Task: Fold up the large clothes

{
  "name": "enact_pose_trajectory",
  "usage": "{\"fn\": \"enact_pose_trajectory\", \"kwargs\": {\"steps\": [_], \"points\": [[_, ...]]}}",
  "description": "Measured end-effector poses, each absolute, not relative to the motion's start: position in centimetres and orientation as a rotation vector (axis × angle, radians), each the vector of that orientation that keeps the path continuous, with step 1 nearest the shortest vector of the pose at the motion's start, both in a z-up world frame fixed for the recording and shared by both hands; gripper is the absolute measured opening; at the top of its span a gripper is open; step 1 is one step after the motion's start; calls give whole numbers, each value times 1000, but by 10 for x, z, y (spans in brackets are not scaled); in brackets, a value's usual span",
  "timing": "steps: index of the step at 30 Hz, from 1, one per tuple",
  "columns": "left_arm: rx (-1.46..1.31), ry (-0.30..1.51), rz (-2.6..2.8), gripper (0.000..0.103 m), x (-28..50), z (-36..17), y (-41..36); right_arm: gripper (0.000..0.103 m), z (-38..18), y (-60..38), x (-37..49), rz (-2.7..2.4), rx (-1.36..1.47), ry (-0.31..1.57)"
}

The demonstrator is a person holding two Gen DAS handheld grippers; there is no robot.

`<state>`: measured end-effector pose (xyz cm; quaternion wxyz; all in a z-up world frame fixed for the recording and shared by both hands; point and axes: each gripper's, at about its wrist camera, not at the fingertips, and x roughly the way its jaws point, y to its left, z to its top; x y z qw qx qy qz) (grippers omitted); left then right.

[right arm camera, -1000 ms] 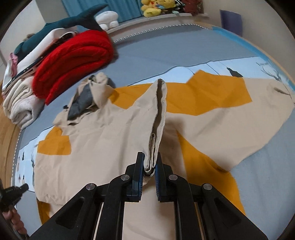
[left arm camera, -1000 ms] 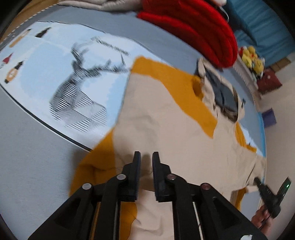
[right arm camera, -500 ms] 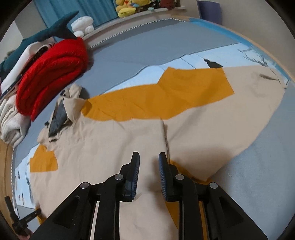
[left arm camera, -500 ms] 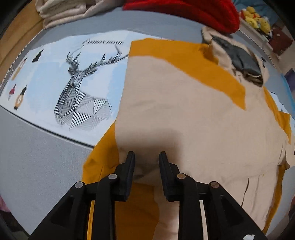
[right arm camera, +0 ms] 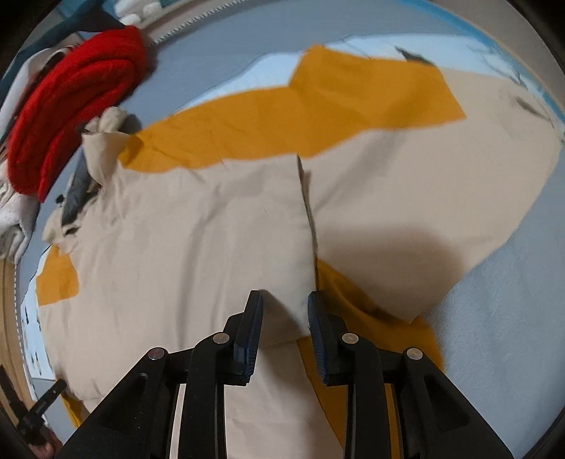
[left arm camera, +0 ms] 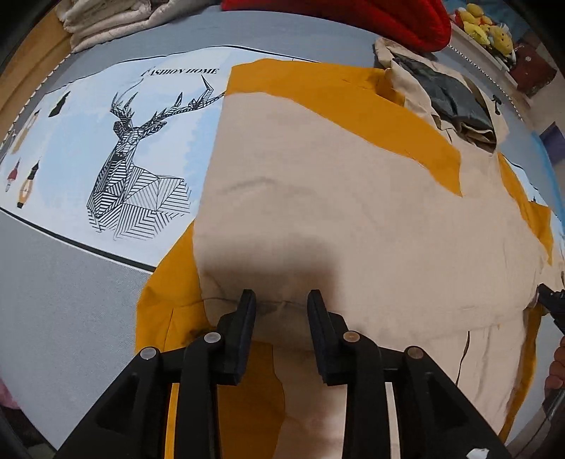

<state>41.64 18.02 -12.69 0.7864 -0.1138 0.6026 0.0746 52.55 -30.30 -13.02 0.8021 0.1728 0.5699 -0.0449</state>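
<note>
A large beige and mustard hooded jacket [left arm camera: 335,197] lies spread on the bed, its grey-lined hood [left arm camera: 448,95] at the far right. My left gripper [left arm camera: 280,296] hovers just over a folded beige edge; its jaws are opening, and the cloth under the gap lies flat, unpinched. In the right wrist view the jacket [right arm camera: 194,229] fills the middle. My right gripper [right arm camera: 285,296] stands over the corner of a folded-in beige panel, jaws opening, pads clear of the cloth. The right gripper's tip [left arm camera: 551,307] shows at the left view's right edge.
A deer-print sheet [left arm camera: 141,159] covers the grey bed [left arm camera: 63,300] to the left. A red blanket [right arm camera: 70,88] and folded white bedding [left arm camera: 116,21] are piled at the far side. Plush toys [left arm camera: 487,28] sit on a ledge. A hand [left arm camera: 558,363] shows low right.
The right gripper has let go of the raised beige fold, which now lies flat, and has sunk toward it. The left gripper has also parted its jaws and shifted over the folded edge.
</note>
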Motion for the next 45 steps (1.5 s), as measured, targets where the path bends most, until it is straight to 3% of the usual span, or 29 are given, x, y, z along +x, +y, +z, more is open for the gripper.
{"fn": "enact_pose_trajectory", "kwargs": {"steps": [11,26,37,45], "points": [[-172,1150,53,28,402,-78,128,28,-74,-279,503,-95,90,1056],[-132,1124,-21,28,391,-74,86,28,-56,-298,478,-144,6,992],[-139,1141,-23,28,406,-83,86,53,-54,-415,497,-230,229,876],[-146,1157,-20,28,416,-90,91,59,-95,-540,495,-387,392,854]]}}
